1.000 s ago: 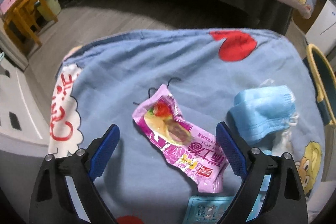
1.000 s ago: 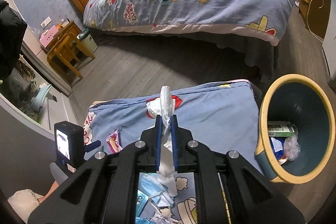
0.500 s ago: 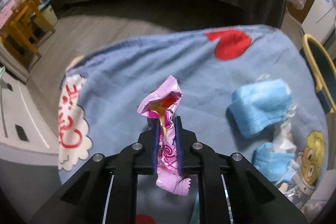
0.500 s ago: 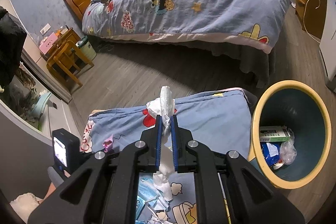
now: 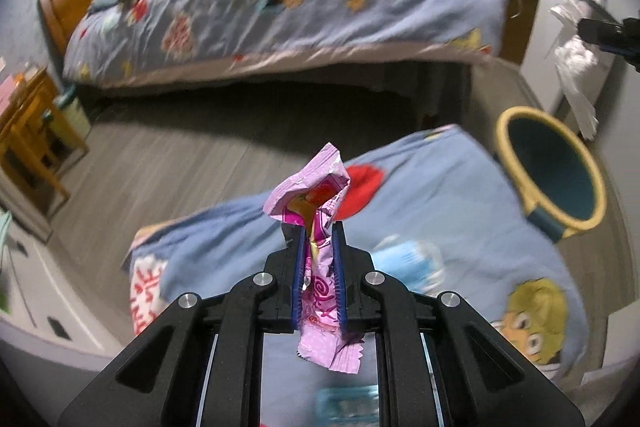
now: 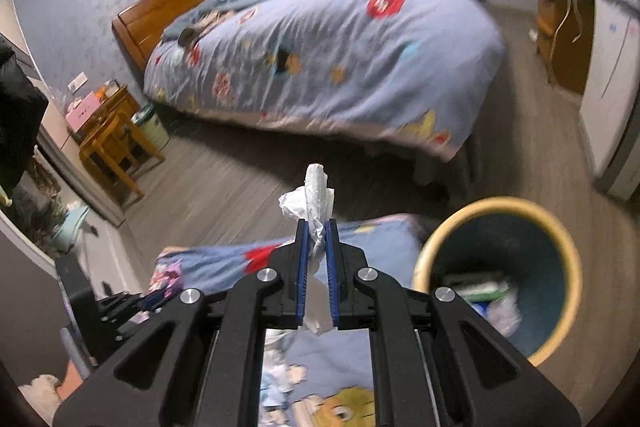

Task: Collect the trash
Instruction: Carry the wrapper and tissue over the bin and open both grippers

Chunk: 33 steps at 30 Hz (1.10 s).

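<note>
The left gripper tilts steeply down over a low table draped in a blue cartoon-print cloth, its blue-padded jaws clenched on a pink snack wrapper. The wrapper is thin, glossy film, crumpled into a peak above the fingertips, with its crimped end hanging below them, clear of the cloth. The right gripper also points downward, jaws pinched on a white tissue, soft and wrinkled, twisted into a narrow upright wad with a tail trailing underneath. To its right, beside the table's far right corner, stands a round bin with a smooth yellow rim and dark teal inside, holding a few packets and clear plastic. On the cloth near the left gripper lies a blurred, soft light-blue face mask. A quilted bed fills the far side of the room.
</note>
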Each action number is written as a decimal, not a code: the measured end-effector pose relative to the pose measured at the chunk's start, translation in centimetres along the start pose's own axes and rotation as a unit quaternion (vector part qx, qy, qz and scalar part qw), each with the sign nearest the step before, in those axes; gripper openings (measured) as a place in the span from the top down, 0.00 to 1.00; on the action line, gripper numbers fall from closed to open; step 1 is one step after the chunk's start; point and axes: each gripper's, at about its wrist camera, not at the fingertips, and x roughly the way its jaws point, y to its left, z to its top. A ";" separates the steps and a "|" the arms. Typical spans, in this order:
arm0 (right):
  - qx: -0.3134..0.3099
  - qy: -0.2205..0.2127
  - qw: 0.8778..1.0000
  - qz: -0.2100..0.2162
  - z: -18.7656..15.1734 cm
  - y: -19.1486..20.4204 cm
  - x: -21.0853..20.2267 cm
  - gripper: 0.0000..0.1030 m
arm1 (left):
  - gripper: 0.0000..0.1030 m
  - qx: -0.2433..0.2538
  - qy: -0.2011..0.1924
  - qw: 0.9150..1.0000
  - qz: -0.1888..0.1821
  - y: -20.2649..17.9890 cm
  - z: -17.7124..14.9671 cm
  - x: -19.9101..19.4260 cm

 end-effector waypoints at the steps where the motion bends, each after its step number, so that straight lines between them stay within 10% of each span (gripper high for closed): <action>1: -0.004 -0.009 1.000 -0.010 0.3 -0.7 -0.7 0.92 | 0.87 0.004 -0.004 1.000 -0.005 -0.5 0.2 -0.4; 16: 0.112 0.015 0.986 -0.120 -1.1 -17.2 -0.9 0.92 | 0.87 0.110 -0.022 0.988 -0.111 -15.9 6.2 2.0; 33: 0.202 0.058 0.964 -0.160 -4.3 -23.6 2.7 0.91 | 0.78 0.183 0.014 0.968 -0.170 -28.1 7.0 9.3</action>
